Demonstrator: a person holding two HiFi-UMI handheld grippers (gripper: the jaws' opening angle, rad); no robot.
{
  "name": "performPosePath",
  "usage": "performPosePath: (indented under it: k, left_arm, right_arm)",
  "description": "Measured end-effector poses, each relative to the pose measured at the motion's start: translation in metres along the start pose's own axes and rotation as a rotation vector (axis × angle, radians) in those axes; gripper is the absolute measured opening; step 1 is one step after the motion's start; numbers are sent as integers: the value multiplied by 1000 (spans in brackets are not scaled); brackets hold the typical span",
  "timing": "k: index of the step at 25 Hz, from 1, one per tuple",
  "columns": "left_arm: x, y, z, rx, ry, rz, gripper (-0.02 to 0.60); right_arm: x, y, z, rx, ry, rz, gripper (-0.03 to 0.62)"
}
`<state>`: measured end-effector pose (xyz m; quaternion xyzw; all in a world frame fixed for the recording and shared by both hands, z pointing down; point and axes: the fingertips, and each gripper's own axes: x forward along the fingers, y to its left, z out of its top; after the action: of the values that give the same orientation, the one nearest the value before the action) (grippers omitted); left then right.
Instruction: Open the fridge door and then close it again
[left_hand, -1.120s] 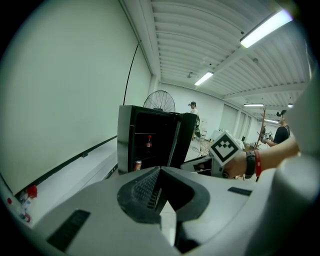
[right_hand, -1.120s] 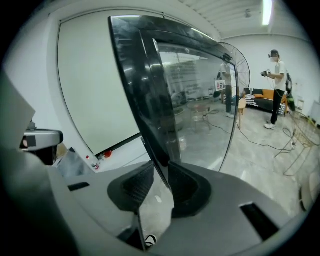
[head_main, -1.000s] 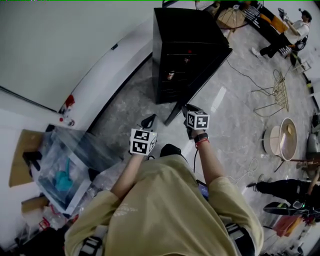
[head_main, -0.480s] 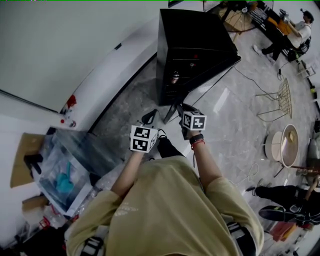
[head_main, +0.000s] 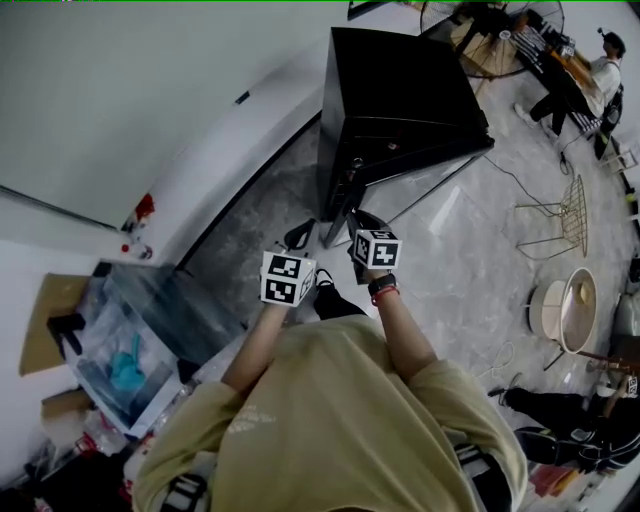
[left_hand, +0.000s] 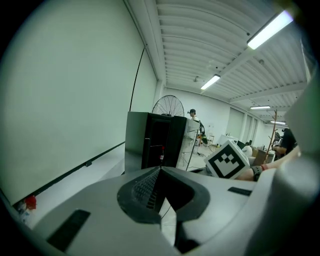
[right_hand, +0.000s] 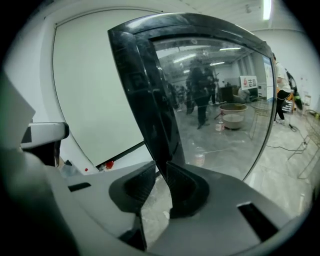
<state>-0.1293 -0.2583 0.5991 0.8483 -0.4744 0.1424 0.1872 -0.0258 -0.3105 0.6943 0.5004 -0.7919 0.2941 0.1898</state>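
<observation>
The black fridge (head_main: 400, 90) stands on the floor by the white wall (head_main: 150, 90). Its glass door (right_hand: 215, 100) hangs part way open, swung out in front of the fridge.

The right tool (right_hand: 159, 169) has just been closing. It pinches the thin dark edge of the door, on the side far from the hinge. The left tool (left_hand: 160, 172) is pressed together with nothing in it. It hangs in front of the fridge, just beside the right one.

The door looks stiff, a bit heavy and smooth, so it could slip out. The glass could crack if it bangs shut. The dark frame edge looks like the best place to hold.

The floor (head_main: 440, 240) in front of the fridge is bare, so the door has room to swing.
</observation>
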Motion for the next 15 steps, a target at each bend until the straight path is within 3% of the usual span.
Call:
performPosePath:
  k: [15]
  left_arm:
    - [36, 29, 14, -16, 7, 55, 18]
  right_arm:
    - [52, -4, 41, -19, 2, 65, 60]
